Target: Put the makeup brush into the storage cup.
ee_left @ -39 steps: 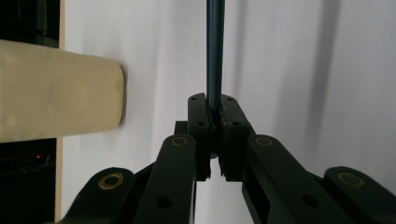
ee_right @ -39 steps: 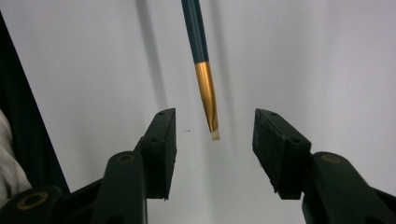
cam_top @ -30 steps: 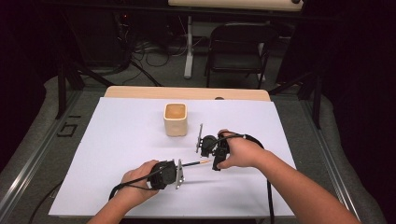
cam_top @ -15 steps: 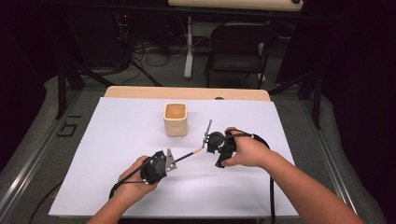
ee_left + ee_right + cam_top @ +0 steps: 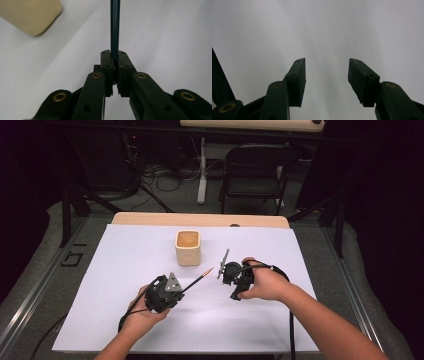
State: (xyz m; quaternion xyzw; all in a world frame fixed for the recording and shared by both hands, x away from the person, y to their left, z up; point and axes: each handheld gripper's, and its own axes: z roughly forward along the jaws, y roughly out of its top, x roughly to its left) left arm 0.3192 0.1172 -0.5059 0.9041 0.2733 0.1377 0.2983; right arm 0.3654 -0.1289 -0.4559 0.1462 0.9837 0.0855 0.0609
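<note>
My left gripper [image 5: 176, 292] is shut on a dark pencil [image 5: 198, 279] whose orange-tipped end points up and right, lifted off the white table sheet [image 5: 125, 270]. In the left gripper view the jaws [image 5: 114, 61] pinch the pencil shaft [image 5: 115, 25], which runs straight up out of frame. A cream square cup [image 5: 188, 247] stands behind, and its corner [image 5: 30, 15] shows at the upper left of that view. My right gripper [image 5: 231, 276] sits to the right of the pencil tip, its jaws [image 5: 326, 75] spread open over bare white sheet with nothing between them.
The wooden table edge [image 5: 200, 219] runs along the back of the sheet. A black chair [image 5: 255, 175] and cables lie on the floor beyond. Metal rails [image 5: 30, 310] flank the table at left and right.
My left gripper has drawn back to the left and down with the pencil, tilting it upward; the right gripper has let go of it and now stands open.
</note>
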